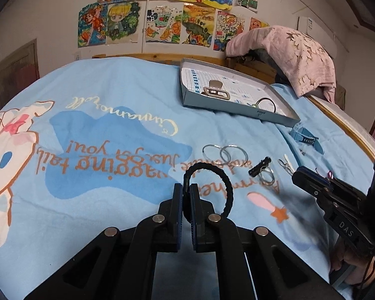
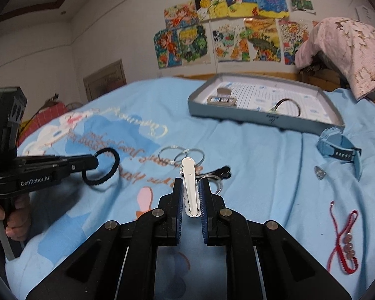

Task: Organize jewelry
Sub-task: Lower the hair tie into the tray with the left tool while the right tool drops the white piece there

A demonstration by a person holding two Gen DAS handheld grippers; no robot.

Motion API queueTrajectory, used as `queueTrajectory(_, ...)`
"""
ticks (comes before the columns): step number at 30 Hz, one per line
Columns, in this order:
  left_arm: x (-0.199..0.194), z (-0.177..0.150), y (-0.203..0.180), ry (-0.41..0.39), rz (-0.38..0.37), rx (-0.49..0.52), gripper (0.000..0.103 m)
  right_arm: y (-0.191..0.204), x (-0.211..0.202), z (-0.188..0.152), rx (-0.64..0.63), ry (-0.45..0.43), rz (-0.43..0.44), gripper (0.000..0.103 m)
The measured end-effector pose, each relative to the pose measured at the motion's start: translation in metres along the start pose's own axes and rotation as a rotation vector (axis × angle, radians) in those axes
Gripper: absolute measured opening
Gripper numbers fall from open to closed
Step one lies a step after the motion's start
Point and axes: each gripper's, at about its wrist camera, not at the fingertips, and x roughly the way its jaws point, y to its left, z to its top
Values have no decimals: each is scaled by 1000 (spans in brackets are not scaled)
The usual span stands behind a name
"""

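- Nearest in the left wrist view, the left gripper (image 1: 185,195) has its jaws closed on a black hair tie (image 1: 213,182), whose loop stands up clear of the blue bedsheet (image 1: 112,115).
- Nearest in the right wrist view, the right gripper (image 2: 190,195) has its jaws closed on a white hair clip (image 2: 189,182), which points forward and away from the camera.
- Still lying on the bedsheet near the right gripper: a red bead bracelet (image 2: 343,242) off to the right, and a small clear ring (image 2: 319,172) beyond it.
- A little farther out, a black clip with clear rings (image 1: 262,168) lies just behind the held clip, and two silver hoops (image 1: 223,153) overlap one another.
- Farther right, a blue watch (image 2: 340,148) rests just beside the front corner of the box.
- Farthest, the shallow box (image 1: 187,100) sits on the bedsheet near the headboard. It already holds a tan claw clip (image 1: 216,91) and a dark hair band (image 1: 267,103).
- My reading: the sorting is perhaps a third done. Two pieces are boxed and two are in hand but not yet carried over. About five pieces remain on the bed to be picked up.
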Motion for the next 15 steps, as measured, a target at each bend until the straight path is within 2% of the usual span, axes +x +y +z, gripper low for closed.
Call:
queueTrajectory(4,-1,24,-7,-32,-25,-29,5,-9,-5,8,41,-19,-1,11)
queueTrajectory(8,11,63,-27,-103,-59,-37,5,-28,-7,34,71,-48,-59,11)
queueTrajectory(12,39,108,-55,-162,-107,-29,5,-58,0,76,64,-65,-140,11)
queueTrajectory(15,69,135,-79,-191,-112,11,5,-89,13,102,82,-70,-171,11)
